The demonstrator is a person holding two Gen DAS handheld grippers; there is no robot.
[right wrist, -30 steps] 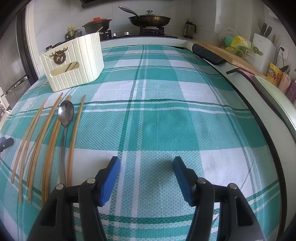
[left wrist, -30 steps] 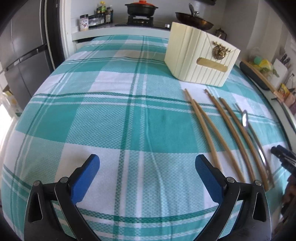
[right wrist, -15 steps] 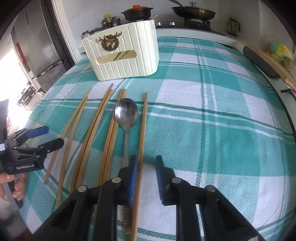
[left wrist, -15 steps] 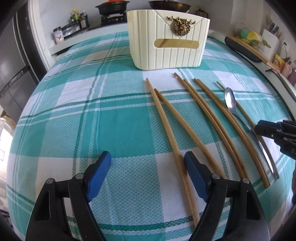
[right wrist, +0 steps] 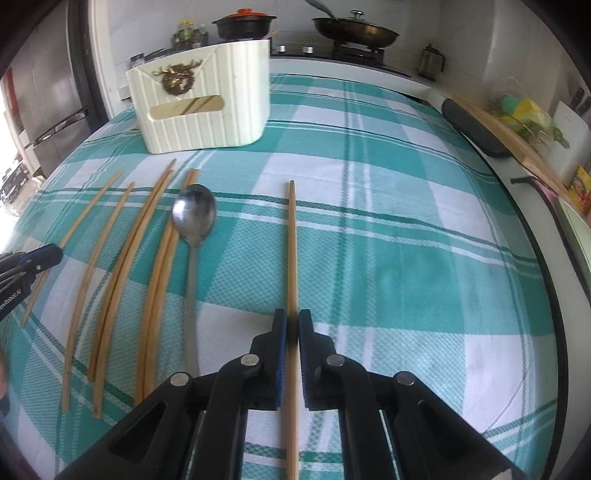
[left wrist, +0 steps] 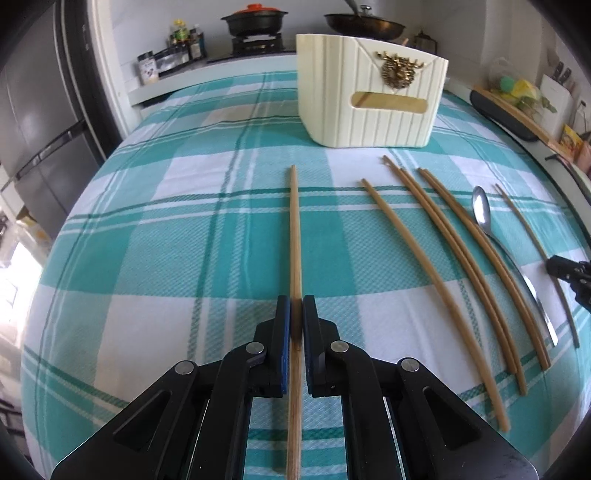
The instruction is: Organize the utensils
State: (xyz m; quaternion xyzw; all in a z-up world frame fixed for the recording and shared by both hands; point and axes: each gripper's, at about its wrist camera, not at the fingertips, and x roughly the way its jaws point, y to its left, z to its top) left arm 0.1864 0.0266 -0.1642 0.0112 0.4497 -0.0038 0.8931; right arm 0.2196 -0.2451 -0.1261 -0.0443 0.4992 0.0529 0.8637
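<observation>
My left gripper [left wrist: 296,308] is shut on a wooden chopstick [left wrist: 294,229], the leftmost of the row. Several more chopsticks [left wrist: 436,266] and a metal spoon [left wrist: 484,216] lie to its right on the checked cloth. My right gripper [right wrist: 292,326] is shut on another chopstick [right wrist: 291,251], the rightmost one. In that view the spoon [right wrist: 194,218] and several chopsticks [right wrist: 122,258] lie to its left. A cream ribbed utensil box [left wrist: 369,107] stands beyond the row; it also shows in the right wrist view [right wrist: 203,103].
The table is covered by a teal and white checked cloth [left wrist: 166,240]. A stove with a pot [left wrist: 255,22] and a pan [left wrist: 364,24] stands behind. A cutting board [right wrist: 495,125] lies on the counter to the right. A fridge [left wrist: 37,103] is at left.
Both grippers moved in over the row and closed, each on an outer chopstick. They were open half a second ago.
</observation>
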